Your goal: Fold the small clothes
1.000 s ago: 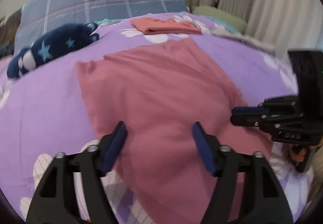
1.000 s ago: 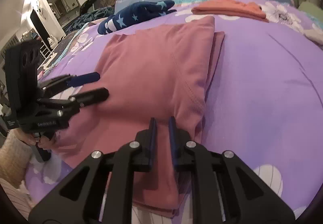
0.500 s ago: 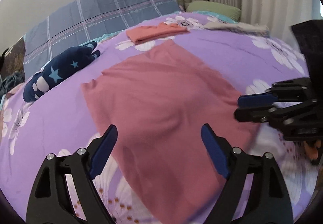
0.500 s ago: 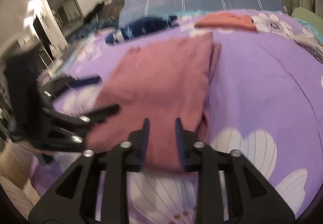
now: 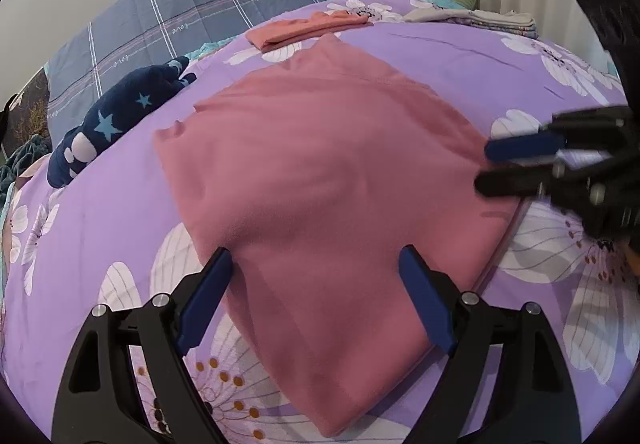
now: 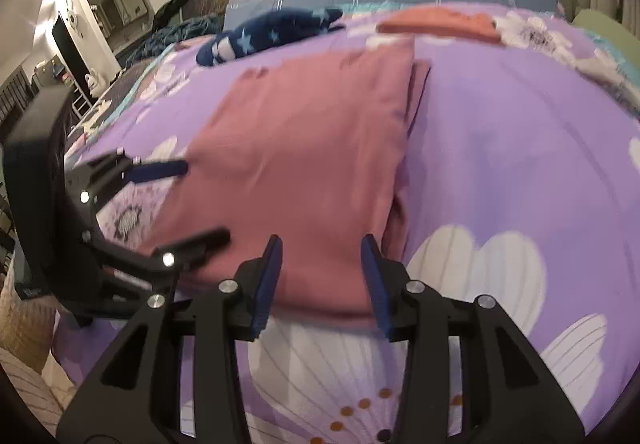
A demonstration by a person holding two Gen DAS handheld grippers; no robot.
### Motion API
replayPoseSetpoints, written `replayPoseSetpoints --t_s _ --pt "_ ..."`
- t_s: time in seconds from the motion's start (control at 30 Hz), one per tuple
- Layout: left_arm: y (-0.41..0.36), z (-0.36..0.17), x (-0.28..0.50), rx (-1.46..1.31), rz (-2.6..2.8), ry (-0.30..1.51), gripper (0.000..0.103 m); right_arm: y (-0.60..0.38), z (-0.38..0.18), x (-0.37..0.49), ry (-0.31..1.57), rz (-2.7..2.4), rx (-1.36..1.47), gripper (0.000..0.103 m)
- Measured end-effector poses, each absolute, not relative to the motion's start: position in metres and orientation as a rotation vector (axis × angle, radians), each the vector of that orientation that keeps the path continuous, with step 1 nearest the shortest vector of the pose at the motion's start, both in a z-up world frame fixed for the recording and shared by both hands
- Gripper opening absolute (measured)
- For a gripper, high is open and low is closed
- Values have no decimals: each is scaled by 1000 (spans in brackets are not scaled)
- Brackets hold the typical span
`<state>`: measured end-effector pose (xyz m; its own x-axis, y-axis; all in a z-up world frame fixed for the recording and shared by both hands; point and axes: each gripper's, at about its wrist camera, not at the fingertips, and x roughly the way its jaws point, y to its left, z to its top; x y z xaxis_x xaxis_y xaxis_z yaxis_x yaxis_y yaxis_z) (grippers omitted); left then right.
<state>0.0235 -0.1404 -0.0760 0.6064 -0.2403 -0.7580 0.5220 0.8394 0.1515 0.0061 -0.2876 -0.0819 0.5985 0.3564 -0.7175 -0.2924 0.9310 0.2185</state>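
Lying folded on the purple flowered bed cover (image 5: 460, 56), the pink garment (image 5: 320, 172) shows a second layer along its right edge only in the right view, which alone also shows the lit room behind. The left gripper (image 5: 316, 272) and right gripper (image 6: 322, 258) are both spread with nothing held, just over its near edge. One orange folded cloth (image 5: 304, 28), one navy star plush (image 5: 120, 112) and one blue plaid pillow (image 5: 208, 4) lie beyond.

The right gripper (image 6: 322, 248), jaws apart, hangs over the near edge of the folded pink garment (image 6: 304, 148) on the purple floral bedspread (image 6: 520, 164).
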Motion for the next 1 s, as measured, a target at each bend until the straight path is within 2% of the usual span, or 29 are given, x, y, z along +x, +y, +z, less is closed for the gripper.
replayPoseSetpoints --t_s 0.1,0.3,0.5,0.57,0.77,1.0 --pt "-133 -60 28 342 -446 762 86 -306 -62 14 791 377 144 52" --pt "-107 -46 59 223 -394 758 86 -329 -61 50 817 336 186 53" --pt "-77 -62 96 -7 -394 863 86 -337 -73 77 877 413 290 53" --pt "-75 -70 105 2 -368 880 85 -339 -81 88 913 428 320 53" --pt "-67 -86 132 -165 -461 945 72 -340 -96 118 971 499 391 50" --pt "-80 -89 159 -169 -489 954 67 -329 -106 161 1020 553 421 46"
